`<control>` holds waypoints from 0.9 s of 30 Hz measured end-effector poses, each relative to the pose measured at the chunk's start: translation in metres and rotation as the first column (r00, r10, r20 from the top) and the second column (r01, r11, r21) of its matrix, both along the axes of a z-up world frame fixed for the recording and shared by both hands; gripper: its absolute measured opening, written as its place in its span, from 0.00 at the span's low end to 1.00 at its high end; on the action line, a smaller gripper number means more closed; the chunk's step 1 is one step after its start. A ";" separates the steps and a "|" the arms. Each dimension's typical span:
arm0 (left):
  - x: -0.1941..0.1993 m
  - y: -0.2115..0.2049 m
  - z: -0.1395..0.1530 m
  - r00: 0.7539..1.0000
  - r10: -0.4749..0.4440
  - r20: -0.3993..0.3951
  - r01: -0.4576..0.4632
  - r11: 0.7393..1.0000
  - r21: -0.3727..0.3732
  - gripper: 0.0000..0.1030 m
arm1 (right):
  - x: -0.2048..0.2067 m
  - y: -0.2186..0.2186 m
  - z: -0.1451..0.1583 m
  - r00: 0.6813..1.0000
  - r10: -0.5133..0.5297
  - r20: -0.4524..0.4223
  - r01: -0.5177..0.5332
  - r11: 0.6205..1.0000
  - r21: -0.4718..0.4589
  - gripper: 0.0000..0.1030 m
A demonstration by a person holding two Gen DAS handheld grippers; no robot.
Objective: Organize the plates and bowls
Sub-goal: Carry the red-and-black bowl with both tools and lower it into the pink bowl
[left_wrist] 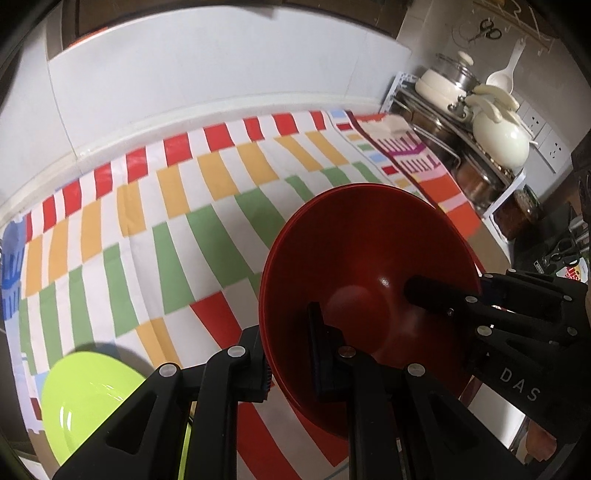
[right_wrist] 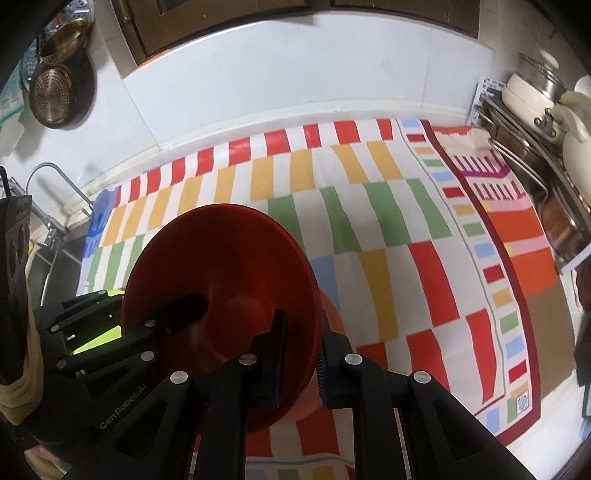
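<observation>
Red bowl (left_wrist: 369, 266), lime plate (left_wrist: 92, 398), striped cloth (left_wrist: 184, 206)

You have two hand-held grippers in view: left (left_wrist: 291, 354) and right (right_wrist: 301, 362). Red bowls (left_wrist: 365, 258): a nested stack, rims suggest more than one, exact number unclear. One green plate (left_wrist: 88, 398). One striped cloth (left_wrist: 184, 221). One ladle (left_wrist: 502, 74). One scissors (left_wrist: 485, 31).

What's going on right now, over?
Left gripper and right gripper both clamped on red bowl rim, opposite sides. Bowl above striped cloth. Green plate nearby, nothing blocking.
</observation>
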State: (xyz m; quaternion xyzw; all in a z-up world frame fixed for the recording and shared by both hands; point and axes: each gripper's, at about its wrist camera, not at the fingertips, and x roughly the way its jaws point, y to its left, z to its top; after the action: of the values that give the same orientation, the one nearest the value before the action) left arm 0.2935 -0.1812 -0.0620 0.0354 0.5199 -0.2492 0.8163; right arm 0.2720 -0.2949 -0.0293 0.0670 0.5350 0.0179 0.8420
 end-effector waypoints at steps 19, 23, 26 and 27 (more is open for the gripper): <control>-0.008 -0.016 -0.037 0.996 -0.032 -0.085 0.037 0.998 0.055 0.25 | -0.008 -0.006 -0.037 0.997 0.005 -0.074 -0.006 1.000 -0.009 0.15; -0.008 -0.018 -0.037 0.995 -0.054 -0.086 0.059 0.997 0.056 0.36 | -0.011 -0.004 -0.040 0.998 0.012 -0.069 -0.014 1.000 -0.026 0.15; -0.010 -0.020 -0.036 0.993 -0.083 -0.086 0.087 0.995 0.053 0.42 | -0.013 -0.004 -0.042 0.997 0.015 -0.073 -0.017 1.000 -0.024 0.16; -0.011 -0.021 -0.035 0.992 -0.091 -0.083 0.096 0.994 0.061 0.42 | -0.013 -0.004 -0.042 0.997 0.019 -0.071 -0.020 1.000 -0.024 0.16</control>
State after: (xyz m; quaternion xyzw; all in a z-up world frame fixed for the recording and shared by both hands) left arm 0.2822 -0.2026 -0.0974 0.0760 0.5578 -0.2713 0.7807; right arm 0.2586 -0.2985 -0.0717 0.0520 0.5655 0.0171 0.8229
